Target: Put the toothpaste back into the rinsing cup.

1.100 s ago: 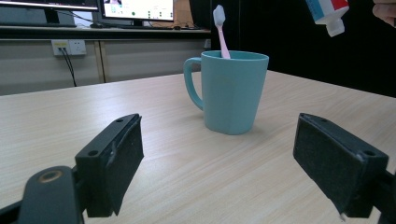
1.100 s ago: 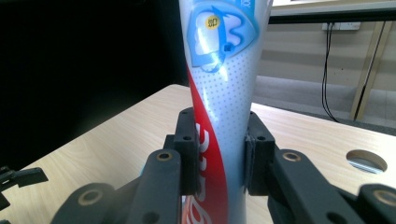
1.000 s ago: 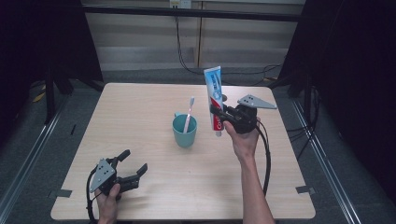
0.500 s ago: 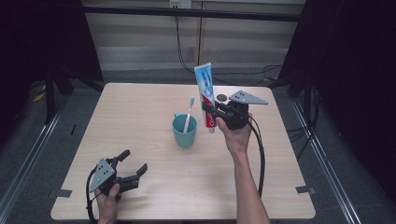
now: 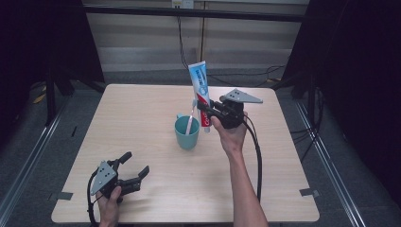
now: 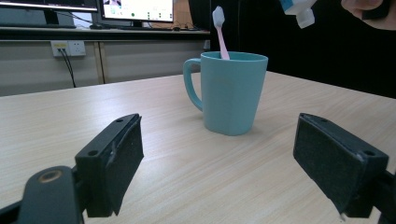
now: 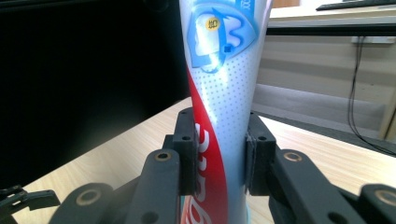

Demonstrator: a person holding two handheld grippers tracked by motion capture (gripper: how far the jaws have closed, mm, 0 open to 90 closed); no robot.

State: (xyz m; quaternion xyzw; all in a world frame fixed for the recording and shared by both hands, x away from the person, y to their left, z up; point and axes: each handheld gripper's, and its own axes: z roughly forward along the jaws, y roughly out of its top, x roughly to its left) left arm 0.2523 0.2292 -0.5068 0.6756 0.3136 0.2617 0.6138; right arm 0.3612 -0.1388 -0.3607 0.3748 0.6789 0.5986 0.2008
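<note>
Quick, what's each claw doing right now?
Left gripper: open, holding nothing.
Right gripper: shut on the toothpaste tube.

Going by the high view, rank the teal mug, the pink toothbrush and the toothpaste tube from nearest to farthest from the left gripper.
1. Teal plastic mug: mid-table, up and to the right of the left gripper.
2. Pink toothbrush: stands in the mug, head above the rim; nearly level with the mug.
3. White, red and blue toothpaste tube: beyond the mug, clamped upright in the right gripper.
</note>
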